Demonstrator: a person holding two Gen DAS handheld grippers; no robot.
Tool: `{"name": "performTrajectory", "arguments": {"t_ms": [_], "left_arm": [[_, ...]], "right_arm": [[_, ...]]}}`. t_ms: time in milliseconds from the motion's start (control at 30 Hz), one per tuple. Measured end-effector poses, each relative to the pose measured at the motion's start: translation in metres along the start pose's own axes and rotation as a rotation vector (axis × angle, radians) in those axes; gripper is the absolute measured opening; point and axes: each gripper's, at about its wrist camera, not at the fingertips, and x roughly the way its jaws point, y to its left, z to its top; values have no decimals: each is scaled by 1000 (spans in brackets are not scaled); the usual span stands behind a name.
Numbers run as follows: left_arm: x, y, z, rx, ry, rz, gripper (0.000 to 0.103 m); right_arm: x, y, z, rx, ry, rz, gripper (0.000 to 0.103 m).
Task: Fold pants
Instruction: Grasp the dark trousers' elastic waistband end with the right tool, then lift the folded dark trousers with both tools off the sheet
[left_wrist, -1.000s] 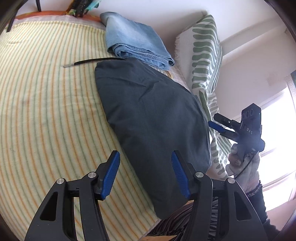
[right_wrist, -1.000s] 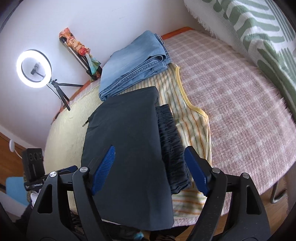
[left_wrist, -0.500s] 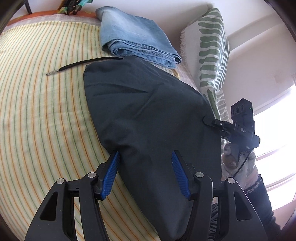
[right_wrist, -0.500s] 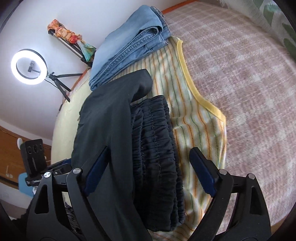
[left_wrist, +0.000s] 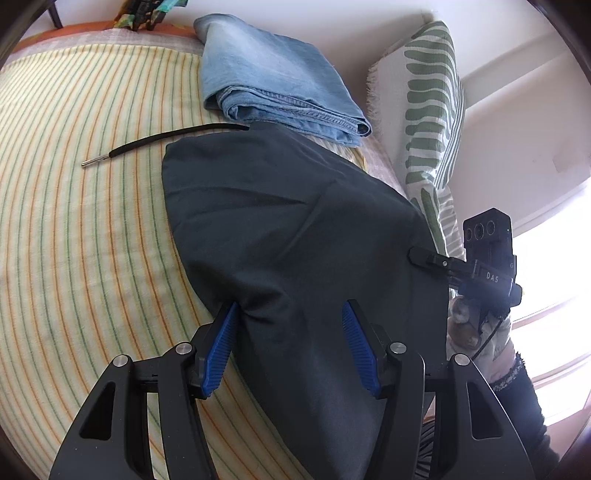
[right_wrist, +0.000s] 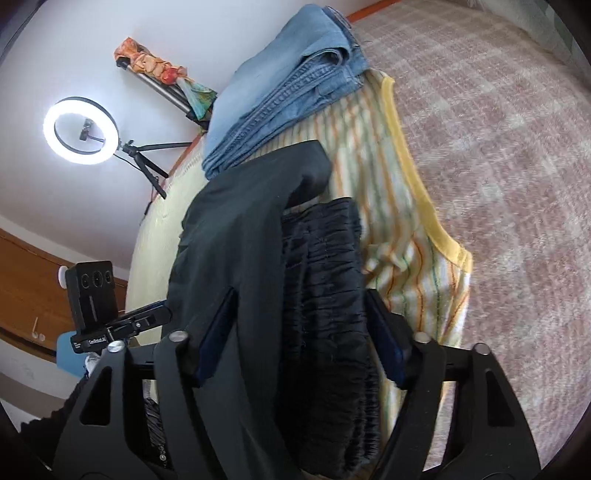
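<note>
Dark pants (left_wrist: 295, 221) lie folded lengthwise on a striped sheet (left_wrist: 74, 221). My left gripper (left_wrist: 290, 347) is open over their near edge: the left pad (left_wrist: 221, 347) touches the hem and the right pad sits above the cloth. In the right wrist view the same pants (right_wrist: 229, 258) show their gathered elastic waistband (right_wrist: 325, 277). My right gripper (right_wrist: 301, 332) straddles that waistband and the folded layer, and its jaws are closing with the cloth between them. From the left wrist view the right gripper (left_wrist: 421, 254) sits at the pants' right edge.
Folded blue jeans (left_wrist: 273, 85) lie beyond the pants. A black cord (left_wrist: 166, 142) trails left across the sheet. A green-patterned pillow (left_wrist: 432, 110) leans at the right. A pink checked blanket (right_wrist: 498, 147) covers the bed's right side. A ring light (right_wrist: 81, 129) stands by the wall.
My left gripper slid forward onto the pants' edge. My right gripper dropped and tilted down over the waistband, and its jaws narrowed around the cloth.
</note>
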Motion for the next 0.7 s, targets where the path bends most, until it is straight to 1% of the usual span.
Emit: {"name": "performTrajectory", "arguments": {"t_ms": [33, 67, 100, 167, 233, 267, 300, 333, 367, 433, 467, 500, 533, 567, 600, 633, 700], "left_arm": [[0, -1, 0, 6, -3, -4, 55], [-1, -3, 0, 18, -7, -4, 55], [-1, -6, 0, 31, -10, -1, 54], [-1, -12, 0, 64, -26, 6, 53], [2, -14, 2, 71, -24, 3, 53], [5, -14, 3, 67, -22, 5, 53], [7, -14, 4, 59, -21, 9, 53], [10, -13, 6, 43, -18, 14, 57], [11, -12, 8, 28, -19, 10, 58], [13, -11, 10, 15, -25, 0, 58], [13, -11, 11, 18, -33, 1, 57], [13, -11, 12, 22, -40, 6, 55], [12, -12, 12, 22, -45, 12, 45], [11, -13, 11, 29, -56, 22, 38], [10, -15, 11, 45, -64, 30, 19], [8, -16, 10, 59, -70, 35, 15], [2, -18, 6, 68, -81, 11, 13]], "right_arm": [[-1, 7, -1, -33, -11, -23, 60], [-3, 12, -1, -61, -21, -36, 52], [-6, 17, -2, -79, -26, -41, 48], [-11, 24, -1, -102, -30, -43, 45], [-11, 28, -1, -123, -18, -50, 46], [-10, 27, 0, -123, -7, -50, 51], [-7, 22, 2, -94, 7, -39, 56], [-2, 14, 4, -48, 26, -15, 66], [2, 10, 5, -22, 33, -5, 68], [9, 3, 3, -3, 28, 0, 68], [9, 4, 1, -11, 14, -5, 63], [9, 7, 0, -24, 7, -20, 54], [8, 10, -1, -37, 1, -30, 50], [6, 16, -3, -55, -10, -48, 44], [3, 22, -4, -68, -19, -64, 40], [0, 28, -5, -82, -26, -81, 38], [-5, 38, -7, -111, -40, -104, 36]]}}
